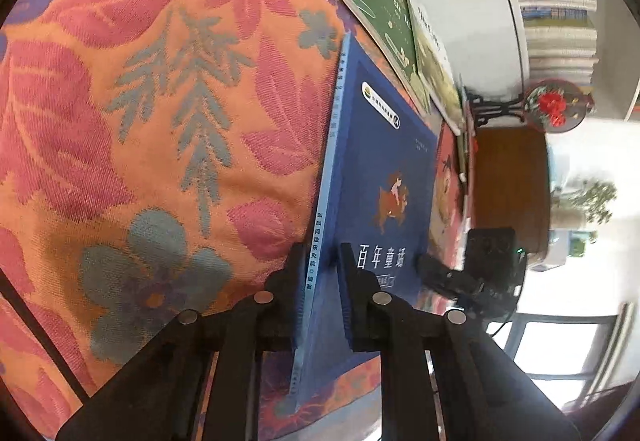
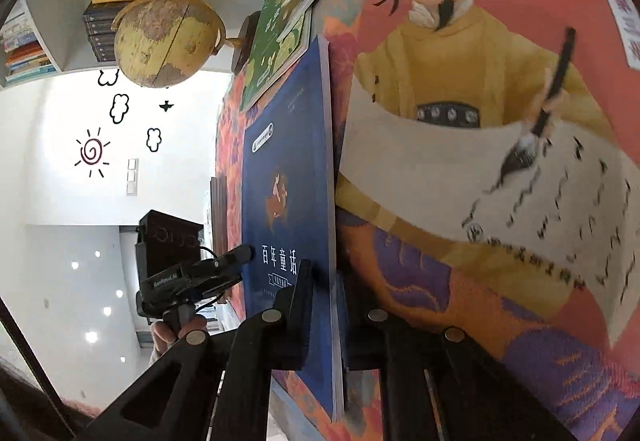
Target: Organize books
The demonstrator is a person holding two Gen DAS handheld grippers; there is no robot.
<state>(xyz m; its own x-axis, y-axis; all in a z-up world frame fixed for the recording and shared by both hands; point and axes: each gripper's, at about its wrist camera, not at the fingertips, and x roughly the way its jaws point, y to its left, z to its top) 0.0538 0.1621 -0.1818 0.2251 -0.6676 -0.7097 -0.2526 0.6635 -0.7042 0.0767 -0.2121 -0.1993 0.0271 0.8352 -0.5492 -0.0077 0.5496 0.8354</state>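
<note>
A blue book [image 1: 376,169] with white Chinese title letters is held off the floral tablecloth [image 1: 140,101] by both grippers. My left gripper [image 1: 320,261] is shut on its spine edge. My right gripper [image 2: 324,277] is shut on the opposite edge of the same blue book [image 2: 292,181]. A red book with a man in a yellow robe [image 2: 480,121] lies flat beside it. A green book [image 1: 380,9] and a pale green book [image 1: 436,73] lie further off, overlapping.
White shelves with stacked books [image 1: 556,9] stand behind the table. A yellow globe [image 2: 168,37] and a round red-flower ornament [image 1: 556,109] stand at the table's back. The other gripper's body shows in each view [image 2: 180,273].
</note>
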